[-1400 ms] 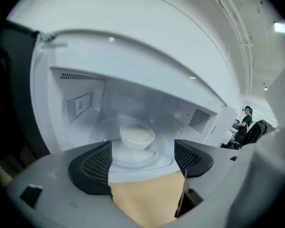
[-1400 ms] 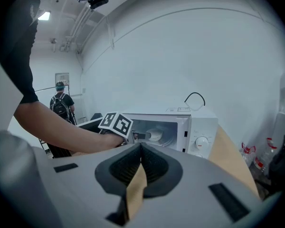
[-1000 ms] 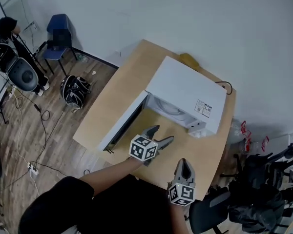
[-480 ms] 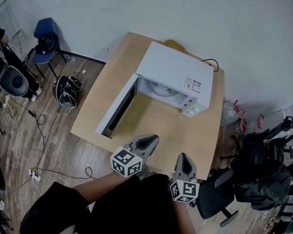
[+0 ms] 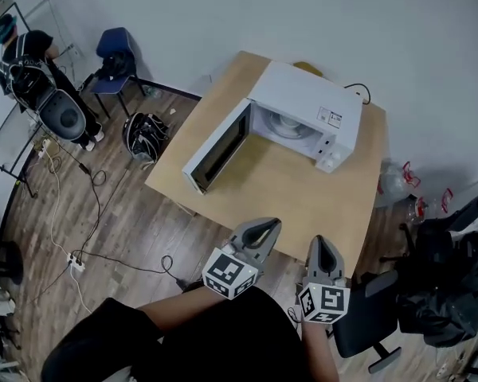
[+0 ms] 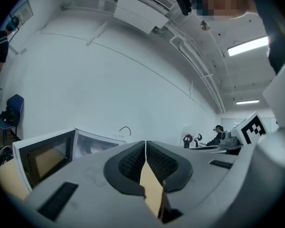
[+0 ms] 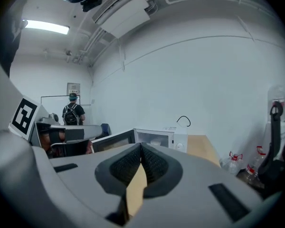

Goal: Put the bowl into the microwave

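Note:
The white microwave (image 5: 307, 102) stands at the far end of the wooden table (image 5: 303, 193) with its door (image 5: 219, 146) swung wide open to the left. Inside the cavity I see a white bowl (image 5: 285, 122). Both grippers hang short of the table's near edge, close to my body and well away from the microwave. My left gripper (image 5: 264, 228) is shut with nothing between its pads (image 6: 133, 161). My right gripper (image 5: 325, 250) is shut and empty too. Over the right gripper (image 7: 141, 146) I see the microwave (image 7: 154, 139) straight ahead, far off.
A blue chair (image 5: 115, 50) and a dark bag (image 5: 146, 136) stand on the wood floor left of the table. A person with a backpack (image 5: 28, 54) stands at the far left. Cables (image 5: 72, 213) run over the floor. A black office chair (image 5: 374, 313) is at my right.
The left gripper's jaws have closed from wide open. Both grippers have drawn back from over the table toward my body, and the microwave now lies farther off.

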